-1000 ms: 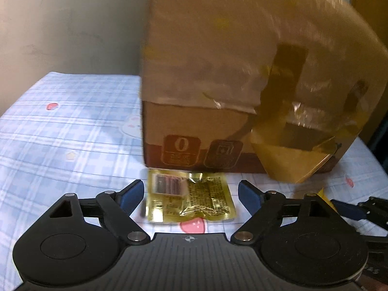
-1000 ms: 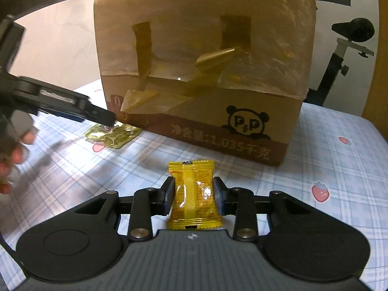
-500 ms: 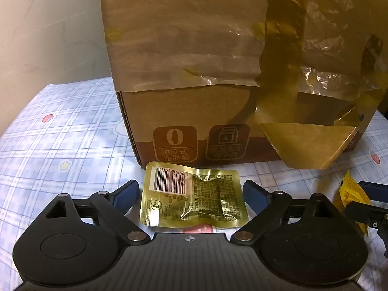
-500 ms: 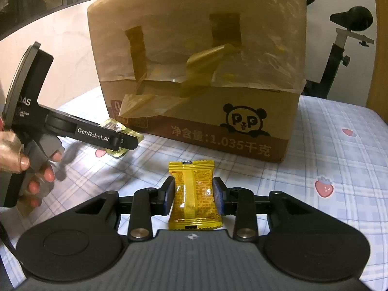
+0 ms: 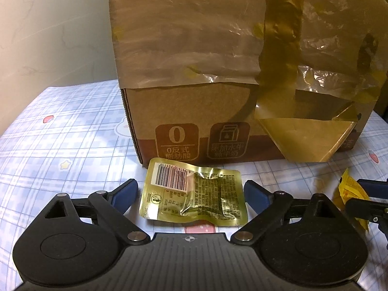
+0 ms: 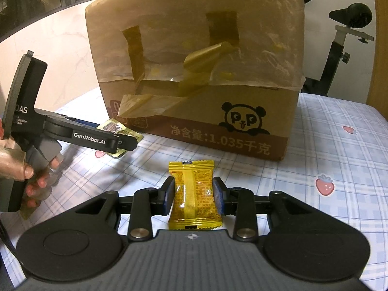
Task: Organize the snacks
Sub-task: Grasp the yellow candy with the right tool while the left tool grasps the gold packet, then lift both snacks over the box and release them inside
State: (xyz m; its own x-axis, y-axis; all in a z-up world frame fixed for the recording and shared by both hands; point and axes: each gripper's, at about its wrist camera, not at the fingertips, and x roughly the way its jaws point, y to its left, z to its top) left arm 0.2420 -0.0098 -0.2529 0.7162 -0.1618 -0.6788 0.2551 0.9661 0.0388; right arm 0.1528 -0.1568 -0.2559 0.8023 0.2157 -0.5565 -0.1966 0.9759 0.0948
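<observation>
Low in the centre of the right wrist view, our right gripper (image 6: 192,195) pinches a yellow snack packet (image 6: 194,195) by its two long sides, the packet standing lengthwise between the blue pads with its far end toward the cardboard box (image 6: 201,72). That box fills the upper middle of both views; it is draped in crinkled clear film and patched with strips of brown tape (image 5: 281,48), and a panda logo (image 6: 243,120) sits at its lower right corner in the right wrist view. At the bottom of the left wrist view, our left gripper (image 5: 191,191) is spread wide around a flat gold foil packet (image 5: 194,195), barcode side up, which lies on the counter (image 5: 60,145) just in front of the box; neither pad touches it. The counter wears a blue plaid cloth printed with strawberries. At the left edge of the right wrist view we see a hand (image 6: 26,169) wrapped around the left gripper's handle, and the gold packet looks to lie just under its fingers, though most of it is hidden there. At the right edge of the left wrist view, the yellow packet shows in part.
</observation>
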